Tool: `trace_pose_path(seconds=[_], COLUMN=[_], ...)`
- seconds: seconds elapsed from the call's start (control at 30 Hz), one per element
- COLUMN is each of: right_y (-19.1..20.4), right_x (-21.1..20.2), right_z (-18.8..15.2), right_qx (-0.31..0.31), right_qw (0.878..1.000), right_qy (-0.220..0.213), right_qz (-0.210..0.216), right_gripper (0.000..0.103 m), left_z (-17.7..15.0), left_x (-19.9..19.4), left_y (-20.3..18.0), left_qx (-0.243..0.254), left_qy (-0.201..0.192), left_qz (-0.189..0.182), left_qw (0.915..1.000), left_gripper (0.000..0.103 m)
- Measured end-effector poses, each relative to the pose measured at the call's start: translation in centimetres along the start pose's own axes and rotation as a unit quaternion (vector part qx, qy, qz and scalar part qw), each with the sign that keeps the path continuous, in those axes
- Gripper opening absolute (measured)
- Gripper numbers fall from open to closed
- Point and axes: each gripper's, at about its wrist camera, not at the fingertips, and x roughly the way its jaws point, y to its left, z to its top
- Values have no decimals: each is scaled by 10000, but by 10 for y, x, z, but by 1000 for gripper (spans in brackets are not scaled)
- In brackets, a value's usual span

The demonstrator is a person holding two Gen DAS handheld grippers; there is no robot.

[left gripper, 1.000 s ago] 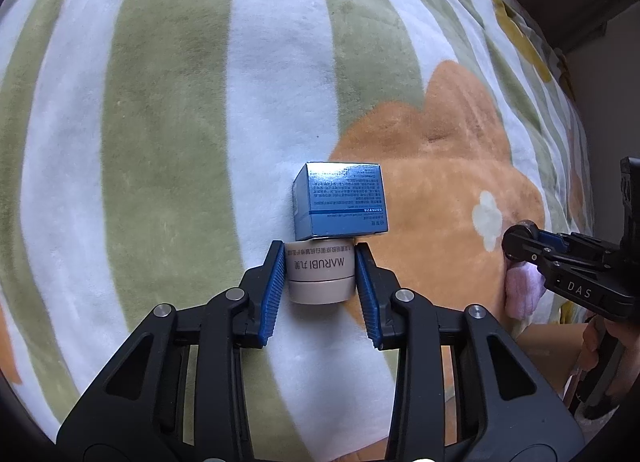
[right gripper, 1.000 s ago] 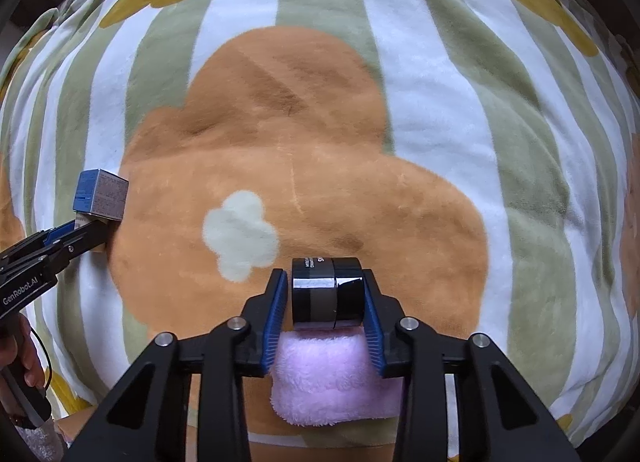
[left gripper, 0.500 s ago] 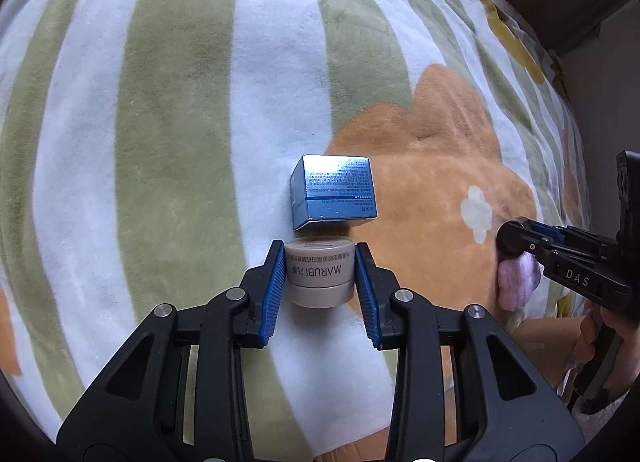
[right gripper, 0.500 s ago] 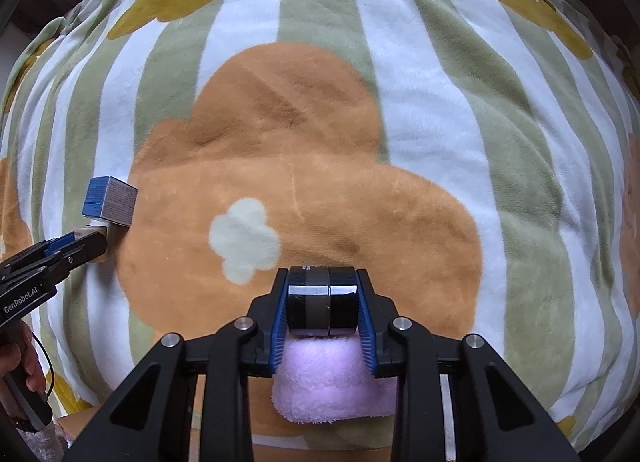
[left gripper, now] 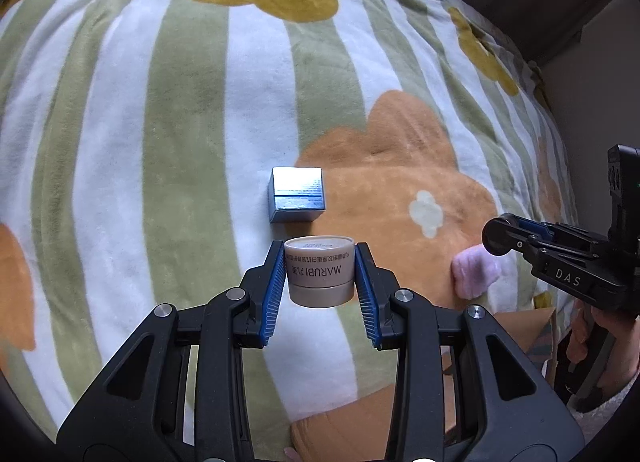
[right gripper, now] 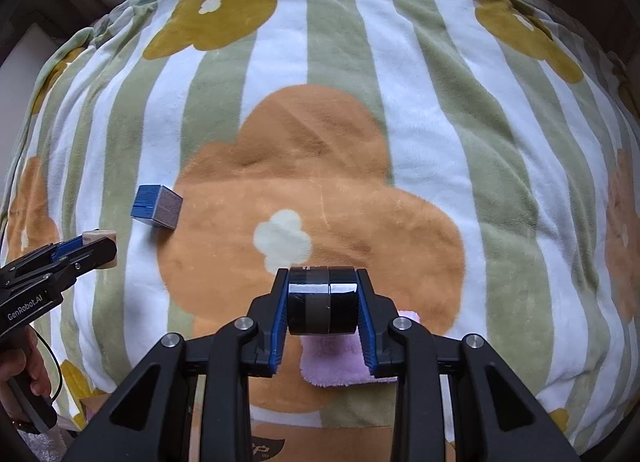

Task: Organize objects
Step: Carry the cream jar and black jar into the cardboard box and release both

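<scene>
Left wrist view: fingers (left gripper: 276,286) of the left gripper (left gripper: 320,282) are clenched on a beige cream jar (left gripper: 320,276), blue pads on its round sides. Jar is clear of the blanket (left gripper: 120,142), axis running away from the camera, one flat end facing forward, its printed label reading upside down. Beyond it a small blue box (left gripper: 297,194) sits on a white stripe near the blanket's middle, at the left edge of the orange flower print. Pink cloth (left gripper: 474,276) lies toward the near right edge, beside the right gripper (left gripper: 500,240).

Right wrist view: right gripper (right gripper: 322,302) fingers (right gripper: 366,314) are grasping a glossy black jar (right gripper: 322,300); its axis runs left to right between the pads, flat ends against them. Jar hangs over the orange flower, pink cloth (right gripper: 340,366) below it near the blanket's (right gripper: 440,102) near edge. Blue box (right gripper: 157,207) sits left of the flower. Left gripper (right gripper: 98,244) at far left, with the beige jar (right gripper: 100,238).
</scene>
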Motion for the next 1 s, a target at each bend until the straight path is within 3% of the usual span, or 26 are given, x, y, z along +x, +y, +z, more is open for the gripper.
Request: trace_pose_path(seconds=[0.07, 0.17, 0.5, 1.0], right_y=[22, 24, 41, 27], right_x=[-3, -22, -87, -123], right_z=[8, 10, -22, -97], right_qx=[-80, -169, -529, -678], right_qw=[9999, 9996, 9965, 9961], right_qy=[-56, -146, -405, -210], right_qz=[38, 176, 501, 516], right_gripper=[28, 28, 28, 28], left_z=[-5, -16, -73, -155], left_x=[-15, -37, -98, -107], left_y=[-7, -19, -70, -109], left_qx=[33, 53, 170, -81], left_qy=[-86, -184, -324, -88], left_qz=[26, 59, 49, -23], left_qw=[10000, 9998, 9993, 9999], left_gripper=[31, 31, 31, 31])
